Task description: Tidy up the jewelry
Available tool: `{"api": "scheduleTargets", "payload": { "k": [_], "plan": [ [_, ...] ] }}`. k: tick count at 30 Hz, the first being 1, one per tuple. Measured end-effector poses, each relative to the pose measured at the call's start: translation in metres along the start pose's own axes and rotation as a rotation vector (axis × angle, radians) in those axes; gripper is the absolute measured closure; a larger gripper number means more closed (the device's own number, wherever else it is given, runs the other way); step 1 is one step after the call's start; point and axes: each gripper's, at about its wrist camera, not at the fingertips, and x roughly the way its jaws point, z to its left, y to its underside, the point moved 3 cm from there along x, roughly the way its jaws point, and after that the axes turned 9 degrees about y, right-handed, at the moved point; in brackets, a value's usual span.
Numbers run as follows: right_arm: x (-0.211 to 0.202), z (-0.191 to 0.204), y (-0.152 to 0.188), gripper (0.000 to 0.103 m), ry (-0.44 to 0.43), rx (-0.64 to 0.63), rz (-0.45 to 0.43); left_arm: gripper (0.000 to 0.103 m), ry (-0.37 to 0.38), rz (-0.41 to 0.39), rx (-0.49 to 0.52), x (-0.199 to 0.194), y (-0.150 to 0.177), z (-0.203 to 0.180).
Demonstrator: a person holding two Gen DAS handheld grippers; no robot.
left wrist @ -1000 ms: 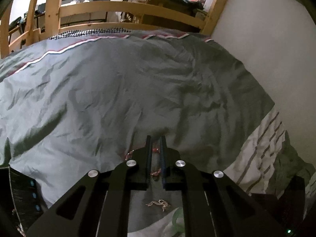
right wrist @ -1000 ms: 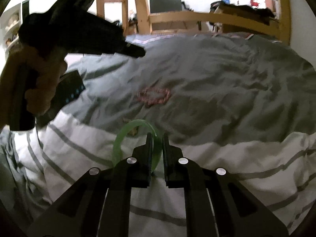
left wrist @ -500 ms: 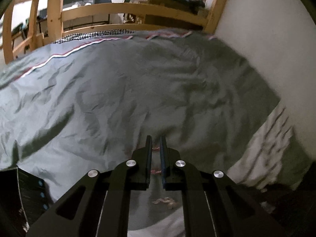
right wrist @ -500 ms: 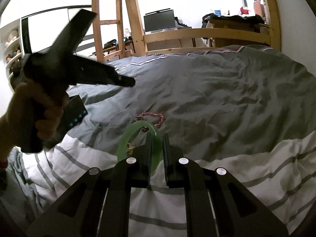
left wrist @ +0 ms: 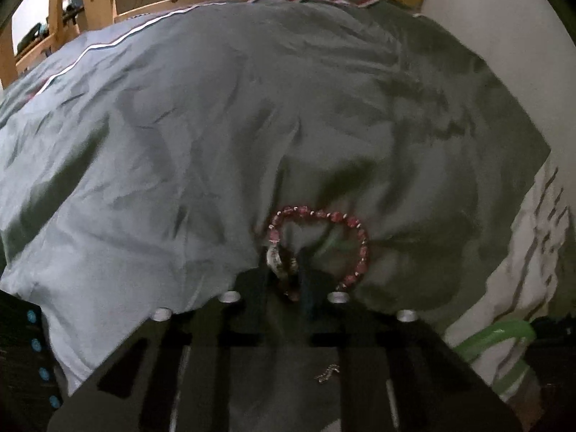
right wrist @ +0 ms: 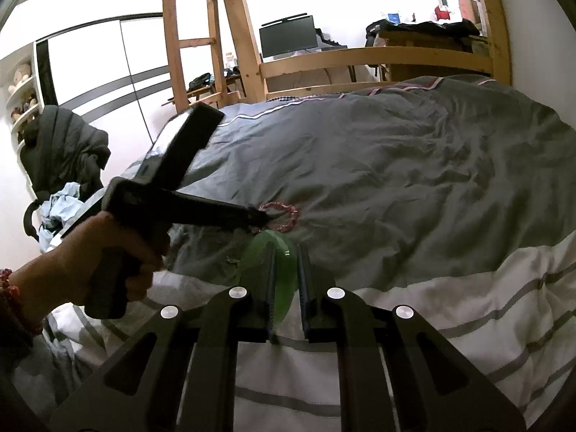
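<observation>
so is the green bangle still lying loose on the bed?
No, the green bangle sits pinched between the fingers of the right gripper, raised off the striped sheet.

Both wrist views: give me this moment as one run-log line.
left hand-held gripper: shut on red bead bracelet | right hand-held gripper: shut on green bangle | surface: grey duvet | small chain: loose on duvet

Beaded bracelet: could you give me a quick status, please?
Left gripper shut on red beaded bracelet, lifted off the grey duvet. Right gripper shut on green bangle. Small gold piece loose below.
</observation>
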Motion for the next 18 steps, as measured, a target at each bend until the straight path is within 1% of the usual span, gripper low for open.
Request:
{"api": "scheduleTargets", "payload": {
  "k": [2,7,12,18],
  "plan": [
    [0.000,-0.001,0.000,0.091,-0.003,0.009,0.003,0.091,-0.009,-0.008,0.001,-0.003,0.000,0.000],
    [-0.001,-0.004,-0.001,0.091,-0.001,0.019,-0.004,0.091,0.005,-0.042,0.020,-0.020,-0.003,-0.011],
    [-0.002,-0.005,-0.001,0.090,0.002,0.024,-0.011,0.091,0.001,-0.068,0.034,-0.036,-0.008,-0.018],
    [-0.008,-0.007,-0.003,0.090,0.009,0.030,-0.031,0.091,-0.007,-0.097,0.016,-0.049,-0.011,-0.019]
  ]
}}
